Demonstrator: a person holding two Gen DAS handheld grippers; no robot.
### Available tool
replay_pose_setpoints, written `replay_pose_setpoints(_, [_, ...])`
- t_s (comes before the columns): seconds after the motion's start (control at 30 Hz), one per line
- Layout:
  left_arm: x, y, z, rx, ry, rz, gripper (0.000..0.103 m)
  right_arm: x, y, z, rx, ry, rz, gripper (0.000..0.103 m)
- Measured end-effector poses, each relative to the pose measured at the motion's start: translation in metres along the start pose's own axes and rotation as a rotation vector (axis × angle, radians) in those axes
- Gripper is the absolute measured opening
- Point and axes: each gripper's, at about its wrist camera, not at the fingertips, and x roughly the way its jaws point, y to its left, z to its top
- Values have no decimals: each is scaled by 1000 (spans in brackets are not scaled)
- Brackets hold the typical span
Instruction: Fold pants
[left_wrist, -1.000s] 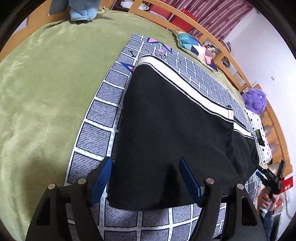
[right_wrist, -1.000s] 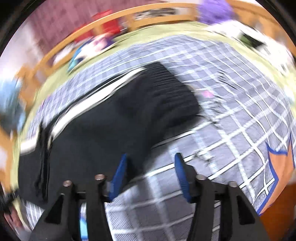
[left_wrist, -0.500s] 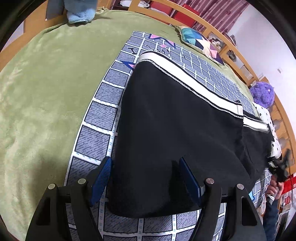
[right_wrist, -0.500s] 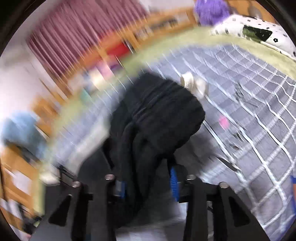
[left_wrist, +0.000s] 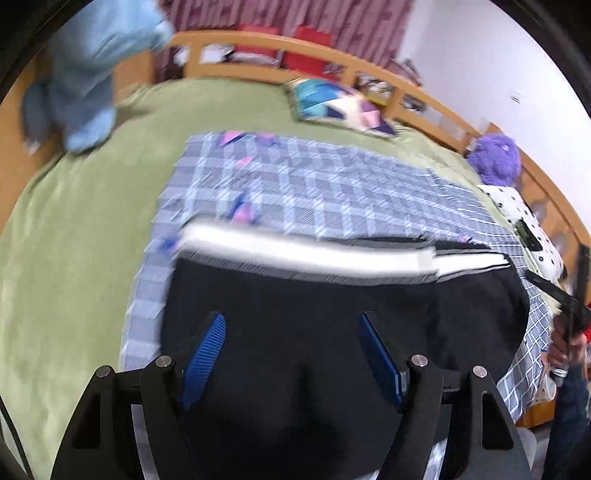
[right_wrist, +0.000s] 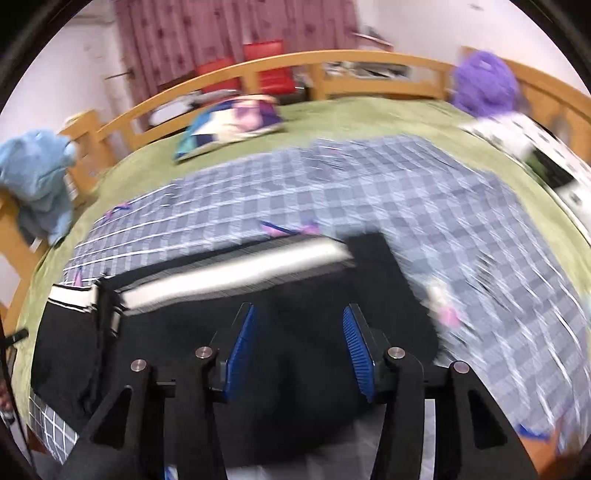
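Black pants (left_wrist: 332, 325) with a white side stripe (left_wrist: 303, 254) lie folded on a grey checked blanket (left_wrist: 332, 192). They also show in the right wrist view (right_wrist: 295, 295), stripe (right_wrist: 236, 273) on the far side. My left gripper (left_wrist: 291, 354) is open above the near edge of the pants, holding nothing. My right gripper (right_wrist: 299, 343) is open over the black cloth, its blue pads apart and empty. Both views are motion-blurred.
The blanket lies on a green bedspread (left_wrist: 74, 240) in a wooden bed frame (left_wrist: 332, 51). A colourful pillow (left_wrist: 336, 107), a purple plush (left_wrist: 495, 158), a spotted white cushion (left_wrist: 524, 221) and a light blue plush (left_wrist: 85, 92) sit around the edges.
My right gripper was shut on a bunched pant leg and has let it go; the leg now lies flat over the rest. Both grippers have pulled back and tilted up.
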Motion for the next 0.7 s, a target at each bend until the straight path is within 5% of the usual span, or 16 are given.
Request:
replay_pose_setpoints(0.23, [76,-64,35,72,31,-37,73,99,95,20,-176,62,110,50])
replay_pose_setpoints(0.3, [110,-78,28,110,73,33,73,134,104,12,-222,126,72,52])
replay_pose_setpoints(0.37, [138,-85,18,147,98,119,75,148,105,6,-242,100,56,52])
replay_pose_setpoints(0.53, [107,-71,26,104,64,85,75,139,80,19,-155,126,54,38])
replay_pose_setpoints(0.7, [51,-23,12,24,29,156,75,89,75,8,-53,124,140,45])
